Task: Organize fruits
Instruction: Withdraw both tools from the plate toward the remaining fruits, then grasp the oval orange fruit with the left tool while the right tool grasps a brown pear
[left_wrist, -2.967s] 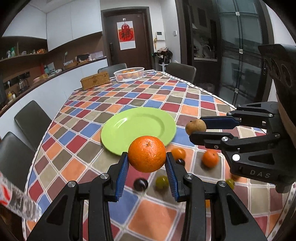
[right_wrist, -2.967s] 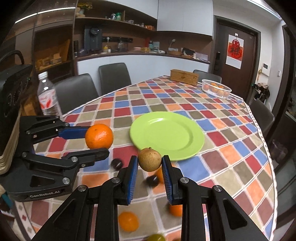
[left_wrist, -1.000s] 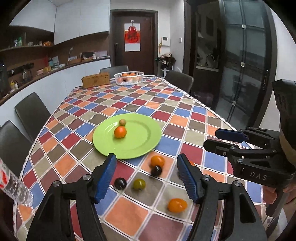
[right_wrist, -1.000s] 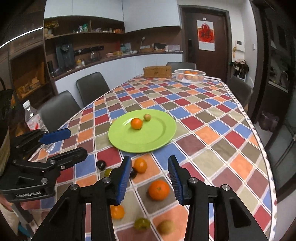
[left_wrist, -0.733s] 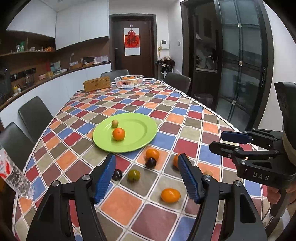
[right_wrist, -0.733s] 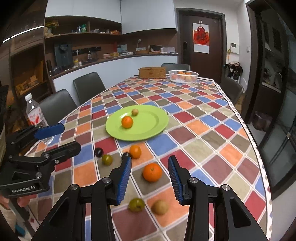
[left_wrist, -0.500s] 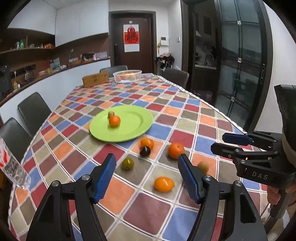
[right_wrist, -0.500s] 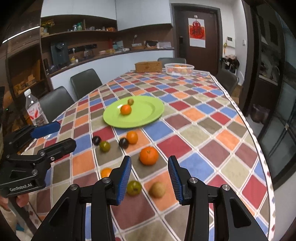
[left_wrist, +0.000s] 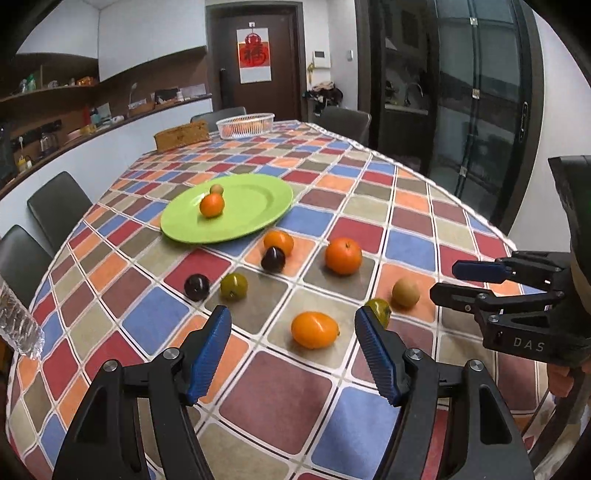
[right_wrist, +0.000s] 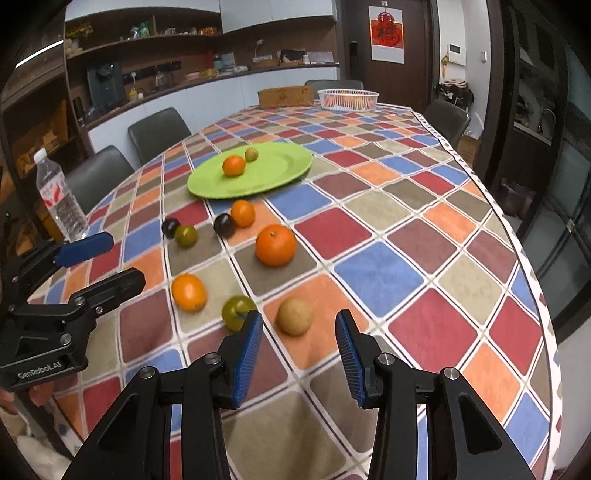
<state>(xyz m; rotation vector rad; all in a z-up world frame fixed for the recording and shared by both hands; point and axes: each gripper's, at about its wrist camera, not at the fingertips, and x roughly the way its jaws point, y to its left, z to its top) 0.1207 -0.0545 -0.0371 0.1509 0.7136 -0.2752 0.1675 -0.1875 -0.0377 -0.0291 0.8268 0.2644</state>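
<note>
A green plate (left_wrist: 258, 206) (right_wrist: 280, 166) holds an orange (left_wrist: 211, 205) (right_wrist: 233, 165) and a small brown fruit (left_wrist: 216, 189) (right_wrist: 251, 154). Several fruits lie loose on the checkered cloth nearer me: a big orange (left_wrist: 343, 255) (right_wrist: 276, 244), an oval orange fruit (left_wrist: 314, 329) (right_wrist: 188, 291), a brown fruit (left_wrist: 405, 292) (right_wrist: 295, 316), green and dark plums. My left gripper (left_wrist: 293, 352) is open and empty, just short of the oval orange fruit. My right gripper (right_wrist: 299, 349) is open and empty, just short of the brown fruit.
A white basket (left_wrist: 245, 124) (right_wrist: 348, 99) of fruit and a wooden box (left_wrist: 181, 136) (right_wrist: 284, 96) stand at the table's far end. A water bottle (right_wrist: 61, 197) stands at the left edge. Dark chairs (right_wrist: 159, 133) line the table. The right table edge (right_wrist: 532, 273) is close.
Both grippers let go of the orange and the brown fruit, which now sit on the plate. Both have pulled back towards the near end of the table, open and empty.
</note>
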